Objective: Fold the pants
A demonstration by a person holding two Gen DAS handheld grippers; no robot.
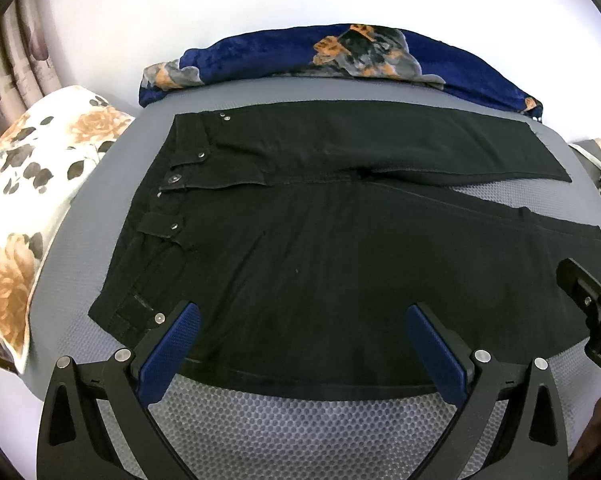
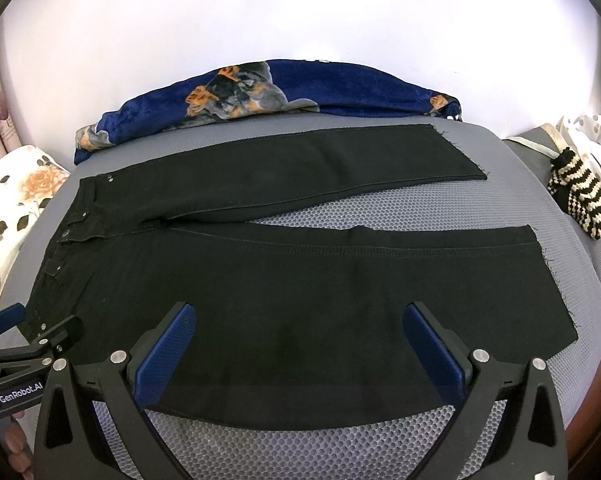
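Black denim pants [image 1: 320, 248] lie flat on the grey honeycomb-mesh mattress [image 1: 300, 424], waistband w/ metal buttons to the left, both legs running right w/ a wedge of mesh showing between them, so no fold made yet by the look of it. Left gripper [image 1: 302, 344] hovers over the near edge at the hip end, blue-padded fingers [image 1: 172, 352] spread wide, nothing between them; right gripper [image 2: 300, 344] sits the same way further along the near leg, fingers [image 2: 432, 352] wide apart, empty too. My read: one gripper per end of the near leg, lined up to pinch that edge and carry it over onto the far leg. Spread stance makes sense, fabric's thick and needs a deep bite. Rolled blue plush blanket [image 2: 340, 88] sits along the far side, just beyond the far leg; floral pillow [image 1: 28, 184] off the waistband end, striped knit pouch [image 2: 580, 196] past the hems, all clear of the pants. Watch for the near leg dragging askew if the two lifts aren't even.
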